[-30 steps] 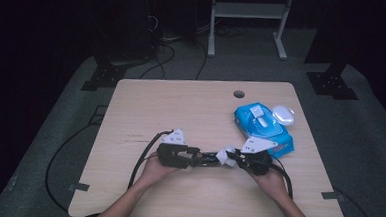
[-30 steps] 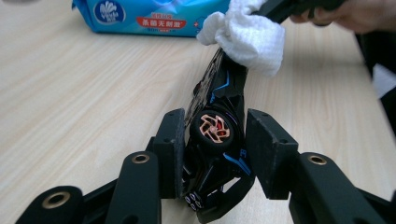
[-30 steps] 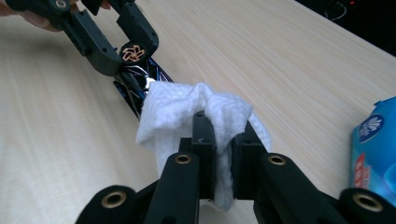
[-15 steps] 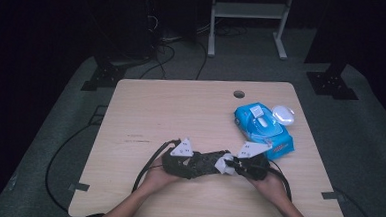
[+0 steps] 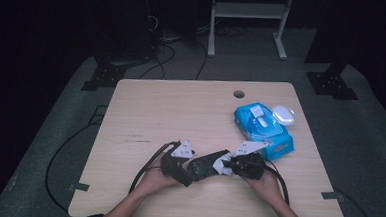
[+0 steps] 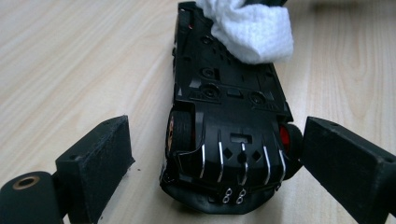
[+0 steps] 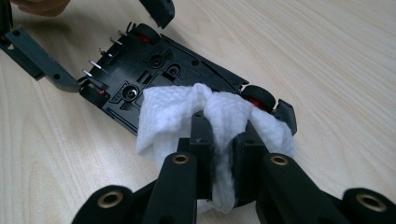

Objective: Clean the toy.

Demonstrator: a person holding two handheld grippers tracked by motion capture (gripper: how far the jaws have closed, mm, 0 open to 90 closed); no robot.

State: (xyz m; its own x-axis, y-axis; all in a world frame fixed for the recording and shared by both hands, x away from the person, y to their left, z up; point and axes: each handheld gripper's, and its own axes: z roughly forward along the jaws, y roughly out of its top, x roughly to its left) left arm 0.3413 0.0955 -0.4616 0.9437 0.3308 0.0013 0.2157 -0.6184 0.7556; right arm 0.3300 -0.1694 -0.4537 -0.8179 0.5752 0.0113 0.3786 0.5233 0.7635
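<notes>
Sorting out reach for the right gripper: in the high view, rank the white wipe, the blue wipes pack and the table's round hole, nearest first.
1. White wipe, clamped in the right gripper.
2. Blue wipes pack, just behind it.
3. Round hole, near the far edge.

The black toy car (image 6: 224, 130) lay upside down on the wooden table, near its front edge and about midway across it, its flat underside facing up. Red hubs showed inside its black wheels, and thin silver fins lined one end. A crumpled white paper wipe (image 7: 215, 119) rested on the underside toward the car's right end, touching it.
</notes>
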